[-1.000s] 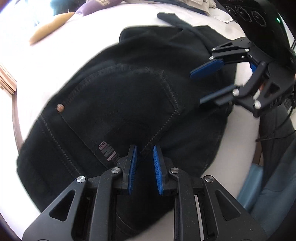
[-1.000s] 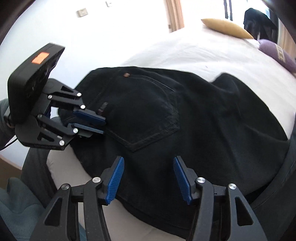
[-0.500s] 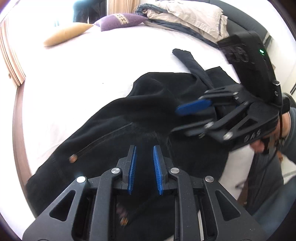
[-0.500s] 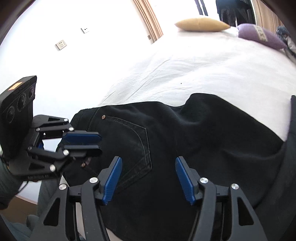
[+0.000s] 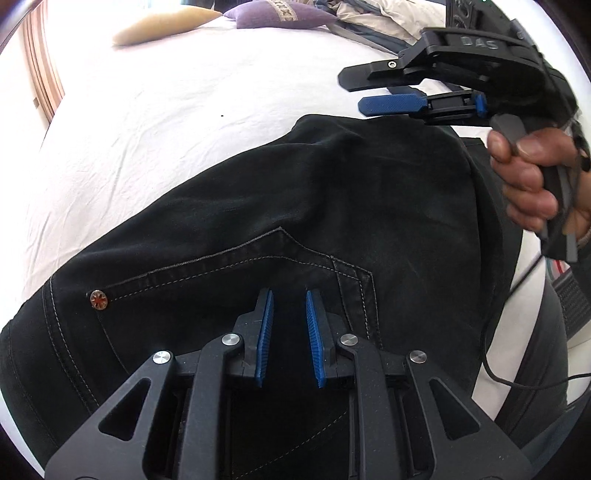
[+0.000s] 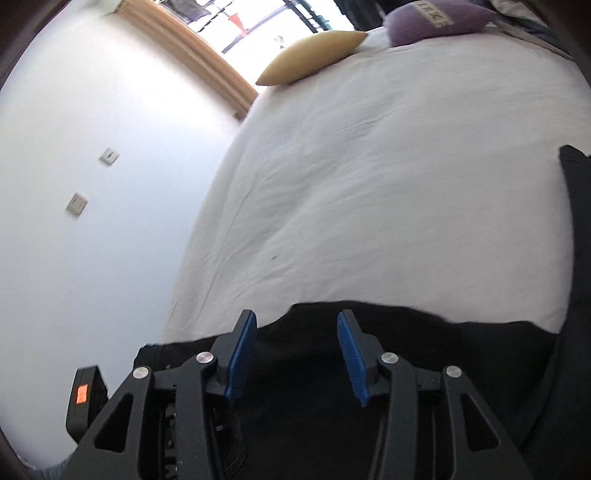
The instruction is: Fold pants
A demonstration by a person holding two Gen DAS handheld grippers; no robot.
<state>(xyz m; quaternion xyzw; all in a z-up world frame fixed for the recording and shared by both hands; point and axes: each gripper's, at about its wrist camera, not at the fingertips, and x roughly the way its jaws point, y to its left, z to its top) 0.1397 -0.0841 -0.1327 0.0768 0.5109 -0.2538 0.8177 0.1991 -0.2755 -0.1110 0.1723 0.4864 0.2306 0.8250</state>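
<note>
Black pants (image 5: 332,206) lie bunched on the white bed sheet (image 5: 166,129), back pocket and a copper rivet (image 5: 99,299) facing up. My left gripper (image 5: 288,295) hovers over the pocket with a narrow gap between its blue pads and nothing in it. My right gripper (image 5: 354,92), held in a person's hand (image 5: 528,184), lies on its side above the pants' far edge. In the right wrist view my right gripper (image 6: 295,317) has its jaws closing, nothing between them, over the pants' edge (image 6: 406,369).
A yellow pillow (image 6: 314,55) and a purple pillow (image 6: 436,18) lie at the bed's far end, with rumpled bedding (image 5: 376,14) beside them. A white wall with two sockets (image 6: 77,203) runs along the bed's left side. Bare sheet (image 6: 369,184) spreads beyond the pants.
The right gripper rose, rolled onto its side and shifted to the pants' far edge. The left gripper slid across the pocket. The right wrist view now shows mostly bare bed.
</note>
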